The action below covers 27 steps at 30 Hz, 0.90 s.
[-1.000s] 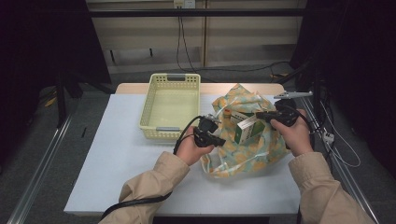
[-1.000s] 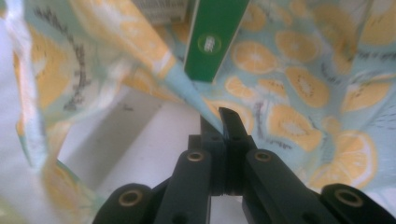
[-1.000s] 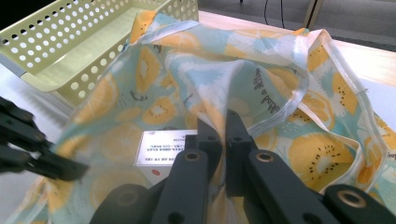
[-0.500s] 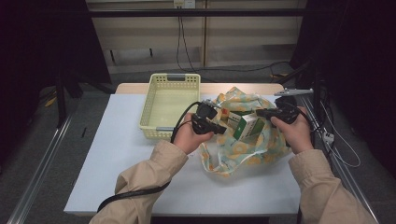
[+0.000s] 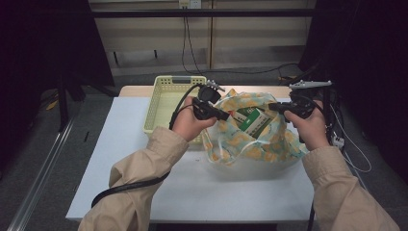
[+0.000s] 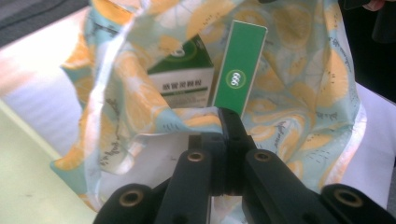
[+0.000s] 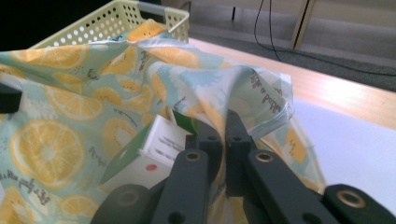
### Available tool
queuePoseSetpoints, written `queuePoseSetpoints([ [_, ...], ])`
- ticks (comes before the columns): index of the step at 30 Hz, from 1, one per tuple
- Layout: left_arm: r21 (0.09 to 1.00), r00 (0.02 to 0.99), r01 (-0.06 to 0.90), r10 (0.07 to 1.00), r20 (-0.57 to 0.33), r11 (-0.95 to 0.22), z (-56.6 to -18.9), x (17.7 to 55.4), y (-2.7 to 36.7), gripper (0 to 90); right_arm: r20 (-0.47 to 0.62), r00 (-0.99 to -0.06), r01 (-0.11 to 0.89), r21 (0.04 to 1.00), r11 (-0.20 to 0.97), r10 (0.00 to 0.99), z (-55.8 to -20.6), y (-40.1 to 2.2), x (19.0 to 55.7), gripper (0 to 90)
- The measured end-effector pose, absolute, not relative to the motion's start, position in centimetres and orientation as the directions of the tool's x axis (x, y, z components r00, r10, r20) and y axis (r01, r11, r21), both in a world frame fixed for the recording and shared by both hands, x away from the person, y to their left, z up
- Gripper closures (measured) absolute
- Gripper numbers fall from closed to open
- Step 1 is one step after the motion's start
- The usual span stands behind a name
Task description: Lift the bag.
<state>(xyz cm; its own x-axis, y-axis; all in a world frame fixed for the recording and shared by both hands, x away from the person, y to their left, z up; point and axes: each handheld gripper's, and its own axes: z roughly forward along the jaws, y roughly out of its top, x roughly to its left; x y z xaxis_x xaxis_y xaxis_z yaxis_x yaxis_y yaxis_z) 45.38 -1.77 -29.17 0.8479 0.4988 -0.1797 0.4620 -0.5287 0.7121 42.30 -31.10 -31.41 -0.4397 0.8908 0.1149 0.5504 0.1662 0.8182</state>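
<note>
The left tongs (image 5: 226, 116) are fully closed, jaws pressed together on the near-left rim of the fruit-print bag (image 5: 250, 144); in the left gripper view the fabric edge is pinched at the jaw tips of the left tongs (image 6: 229, 122), with the bag (image 6: 299, 84) hanging open beyond them. The right tongs (image 5: 271, 107) are likewise fully closed, clamped on the opposite rim; the right gripper view shows the fabric fold caught between the jaws of the right tongs (image 7: 223, 125). Between the two grip points the bag mouth is spread open above the white worktop (image 5: 144, 173), and the bag's lower part rests on the worktop. Inside the bag stands a green-and-white box (image 5: 253, 121), tilted, with its green end panel (image 6: 239, 65) facing the left tongs. A yellow perforated basket (image 5: 166, 103) sits on the worktop just beside the bag, at its left, behind the left hand (image 5: 188, 126).
</note>
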Motion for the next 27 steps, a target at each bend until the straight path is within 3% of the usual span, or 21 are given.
queuePoseSetpoints([
  [18,0.782,0.84,0.429,0.518,-0.161,-0.451,-21.5,47.7,-1.8,90.0,0.075,-0.428,0.459,0.877,0.145,0.901,-23.9,-31.8,42.8,88.9],
  [27,0.758,0.833,0.46,0.52,-0.188,-0.463,-21.0,48.4,-1.0,90.0,0.101,-0.456,0.456,0.88,0.135,0.884,-23.6,-31.3,43.0,88.9],
])
